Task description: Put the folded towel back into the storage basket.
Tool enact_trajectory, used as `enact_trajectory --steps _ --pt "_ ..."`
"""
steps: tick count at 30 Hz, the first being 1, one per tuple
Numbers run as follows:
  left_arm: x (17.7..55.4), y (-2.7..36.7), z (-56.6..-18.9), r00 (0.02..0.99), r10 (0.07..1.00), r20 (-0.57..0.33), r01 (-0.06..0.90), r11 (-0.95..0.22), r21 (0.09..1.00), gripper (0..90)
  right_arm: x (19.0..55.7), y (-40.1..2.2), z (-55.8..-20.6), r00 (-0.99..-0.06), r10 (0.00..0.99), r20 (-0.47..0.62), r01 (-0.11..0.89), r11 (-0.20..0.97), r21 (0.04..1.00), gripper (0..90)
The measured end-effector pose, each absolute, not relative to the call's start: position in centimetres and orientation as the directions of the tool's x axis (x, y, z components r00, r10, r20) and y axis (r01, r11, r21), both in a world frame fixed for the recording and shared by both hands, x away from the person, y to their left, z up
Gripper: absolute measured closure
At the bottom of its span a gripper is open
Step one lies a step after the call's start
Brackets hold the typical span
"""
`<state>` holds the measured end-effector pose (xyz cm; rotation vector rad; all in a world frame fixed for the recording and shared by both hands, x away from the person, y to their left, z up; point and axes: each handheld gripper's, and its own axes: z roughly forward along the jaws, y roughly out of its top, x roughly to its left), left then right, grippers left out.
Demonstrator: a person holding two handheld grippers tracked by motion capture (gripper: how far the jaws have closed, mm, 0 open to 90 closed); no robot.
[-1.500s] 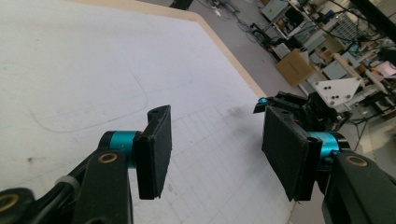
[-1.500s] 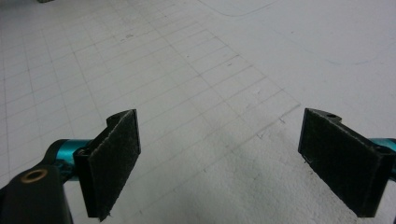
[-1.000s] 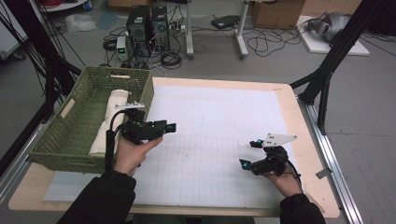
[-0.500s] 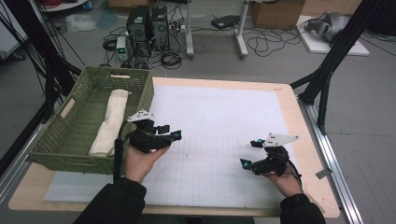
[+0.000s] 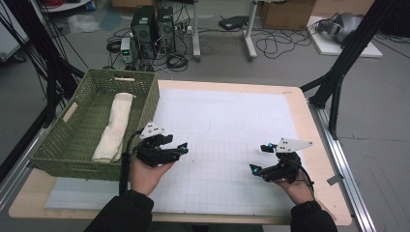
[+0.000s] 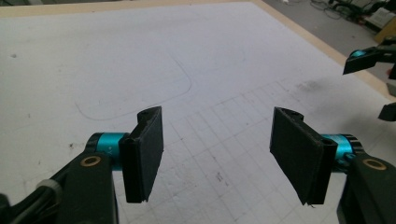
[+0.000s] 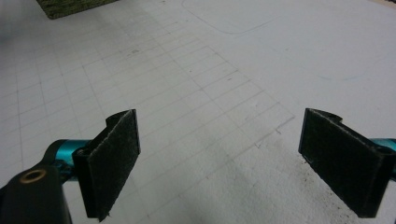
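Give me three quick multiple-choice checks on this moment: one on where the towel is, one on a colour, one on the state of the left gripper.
1. Where does the rolled towel lie?
A. On the white mat
B. Inside the green basket
C. On the floor

2. What colour are the joints behind the pads in the left gripper view?
A. Turquoise
B. Red
C. Yellow

3. How does the left gripper stand?
A. Shut on the towel
B. Shut and empty
C. Open and empty

Key: 1 B, the towel lies lengthwise within the basket walls. 2 A, turquoise cylinders sit behind both pads. 3 C, bare mat shows between the jaws, which have just been opening.
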<state>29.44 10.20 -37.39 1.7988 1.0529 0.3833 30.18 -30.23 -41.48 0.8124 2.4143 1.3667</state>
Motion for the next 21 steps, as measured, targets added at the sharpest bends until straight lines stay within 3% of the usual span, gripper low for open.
enact_trajectory --steps 21 --pt "28.3 10.0 -39.2 0.574 0.813 -0.095 0.468 -0.232 0.853 32.7 29.5 -30.4 -41.0 -0.817 0.574 0.049 0.329 0.395 0.858 11.6"
